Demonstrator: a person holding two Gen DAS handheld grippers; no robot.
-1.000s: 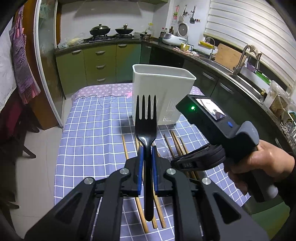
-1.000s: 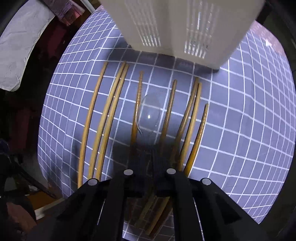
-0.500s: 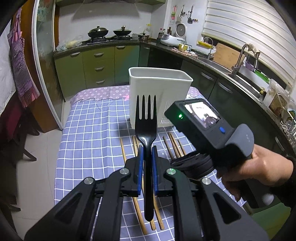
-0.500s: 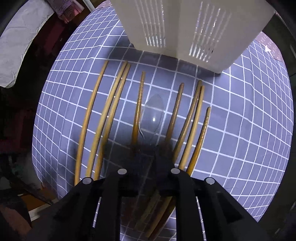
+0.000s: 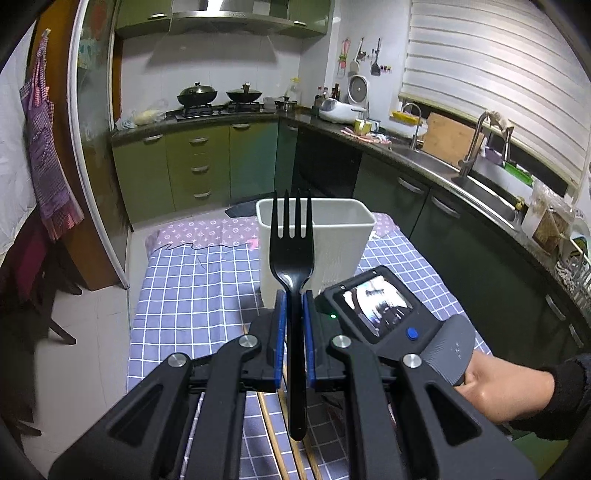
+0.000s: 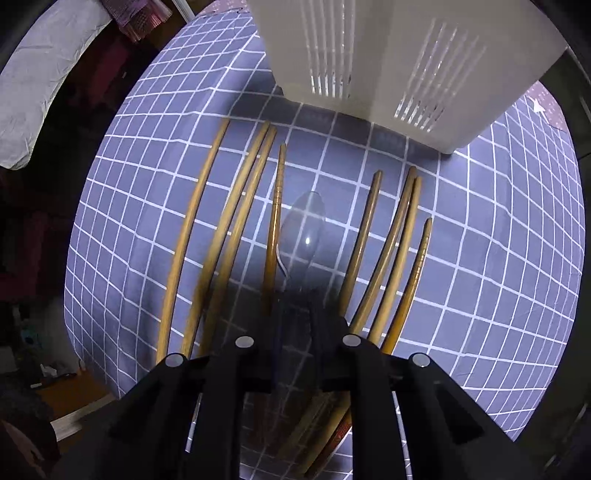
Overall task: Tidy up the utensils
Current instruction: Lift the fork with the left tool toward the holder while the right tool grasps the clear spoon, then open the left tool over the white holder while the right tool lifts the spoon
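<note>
Black plastic fork (image 5: 291, 258) stands tines-up, clenched at its handle between the blue pads of the left gripper (image 5: 293, 332), above the checked purple tablecloth (image 5: 192, 295); the white slotted plastic utensil holder (image 5: 332, 236) stands toward the table's far edge; the right gripper (image 6: 295, 332) points down over a clear plastic spoon (image 6: 304, 236) lying among wooden chopsticks (image 6: 229, 229), its jaws narrowly parted around the spoon's handle; whether the pads press it I cannot tell.

I see a kitchen with green cabinets (image 5: 192, 166), two lidded woks (image 5: 221, 94) on the stove, range hood (image 5: 221, 22) above, striped blind (image 5: 498, 81) over the sink (image 5: 480, 184), pale tiled floor (image 5: 99, 325), purple checked tablecloth (image 5: 192, 295), apron (image 5: 48, 147) hanging left.
</note>
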